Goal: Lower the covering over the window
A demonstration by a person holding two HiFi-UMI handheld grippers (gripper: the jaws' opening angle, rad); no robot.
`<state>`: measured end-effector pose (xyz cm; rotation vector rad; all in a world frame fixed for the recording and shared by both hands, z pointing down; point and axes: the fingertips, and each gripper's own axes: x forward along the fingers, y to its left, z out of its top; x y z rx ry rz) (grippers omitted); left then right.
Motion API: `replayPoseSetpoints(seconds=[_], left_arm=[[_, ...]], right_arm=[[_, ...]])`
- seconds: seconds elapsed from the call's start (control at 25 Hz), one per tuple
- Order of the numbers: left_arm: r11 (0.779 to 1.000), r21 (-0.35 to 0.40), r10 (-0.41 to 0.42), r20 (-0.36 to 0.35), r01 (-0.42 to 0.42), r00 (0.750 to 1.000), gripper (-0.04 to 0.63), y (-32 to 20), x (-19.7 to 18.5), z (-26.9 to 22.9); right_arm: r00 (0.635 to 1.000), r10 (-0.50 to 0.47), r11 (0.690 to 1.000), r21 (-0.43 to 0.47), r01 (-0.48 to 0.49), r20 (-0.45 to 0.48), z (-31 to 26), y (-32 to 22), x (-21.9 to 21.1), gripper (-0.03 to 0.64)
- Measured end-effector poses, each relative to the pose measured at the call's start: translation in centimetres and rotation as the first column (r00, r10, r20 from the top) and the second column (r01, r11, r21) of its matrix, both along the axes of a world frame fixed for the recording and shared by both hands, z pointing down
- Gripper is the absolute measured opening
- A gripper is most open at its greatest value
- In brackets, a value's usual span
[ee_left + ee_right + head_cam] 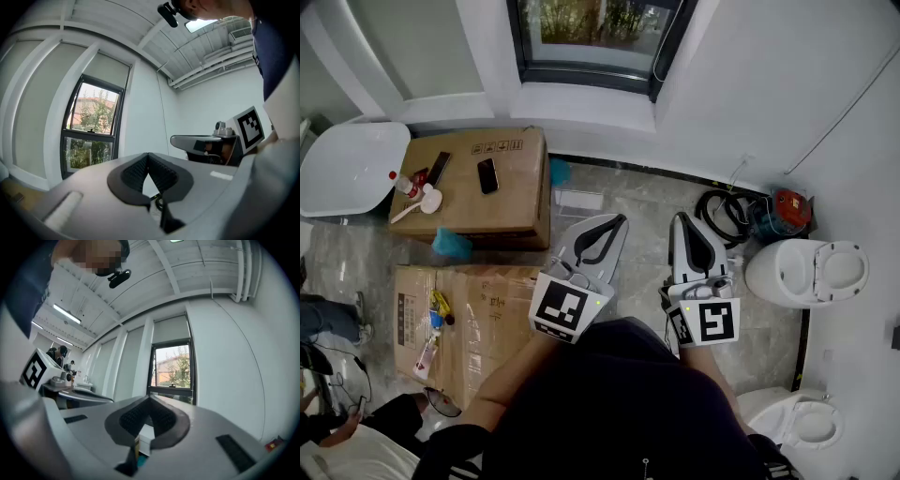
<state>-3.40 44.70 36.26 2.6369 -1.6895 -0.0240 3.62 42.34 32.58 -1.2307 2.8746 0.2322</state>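
Covering [111,70]: drawn over upper window [91,125] — glass below uncovered
Left gripper [148,155]: jaws pressed together, empty
Right gripper [150,399]: jaws together — empty

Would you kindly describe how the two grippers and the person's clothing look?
Both the left gripper and right gripper have pale grey, tapering shells with black ribbed pads; each carries a cube of black-and-white square markers. The person wears a dark top.

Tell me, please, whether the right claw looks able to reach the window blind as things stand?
Probably yes: nothing stands between the right claw and the blind, though the claw is shut, short of the window and lower than the blind.
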Motion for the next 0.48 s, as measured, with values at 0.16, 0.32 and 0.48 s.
replayPoseSetpoints(seconds=[0.16,0.32,0.48], left_arm=[[1.000,-0.007,0.019,-0.014,-0.019,1.000,0.009,0.5,-1.0,1.0],[0.999,-0.021,0.024,-0.025,-0.025,0.999,0.009,0.8,-1.6,1.8],[0.995,-0.070,0.076,-0.021,-0.077,0.997,0.009,0.6,-0.5,3.5]], right_arm=[[1.000,-0.010,1.000,-0.015,0.010,0.003,0.8,0.4,-1.7,0.012],[1.000,-0.012,1.000,-0.019,0.012,-0.028,1.4,1.0,-2.3,0.012],[0.998,-0.012,0.997,-0.073,0.008,-0.057,3.3,1.4,-1.6,0.012]])
